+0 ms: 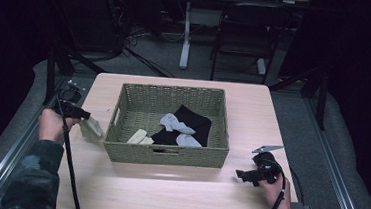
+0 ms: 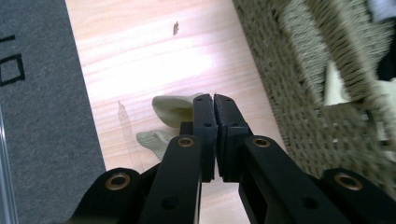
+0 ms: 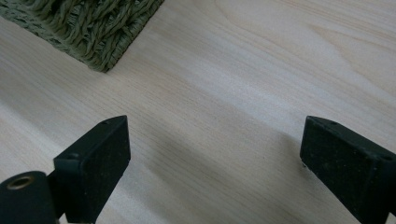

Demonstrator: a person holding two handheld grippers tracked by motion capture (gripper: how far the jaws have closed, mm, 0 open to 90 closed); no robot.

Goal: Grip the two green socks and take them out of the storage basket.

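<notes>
A big, pale wooden table (image 1: 177,184) holds everything here. In the middle of it sits a wide, green woven basket (image 1: 165,153) with low walls and a handle hole in its front side. Soft things lie inside the basket: a black cloth (image 1: 192,121), two light grey socks (image 1: 177,125), and a cream sock (image 1: 139,138) in the front left corner. It looks like socks are being taken out of the basket one by one and laid on the table. The left gripper (image 1: 81,114) is beside the basket's left wall, just above the table. Its jaws are pressed tight together on a pale cream sock (image 1: 92,128), which hangs down from them and bunches up close to the wood. In the left gripper view the cream sock (image 2: 173,109) pokes out from behind the shut jaws, with the table right below it, so it seems ready to be set down there, outside the basket. The right gripper (image 1: 249,175) rests low over the table near the basket's front right corner. Its jaws are wide open with nothing between them, just bare wood. It seems to be waiting for its turn, kept out of the way of the other hand.
</notes>
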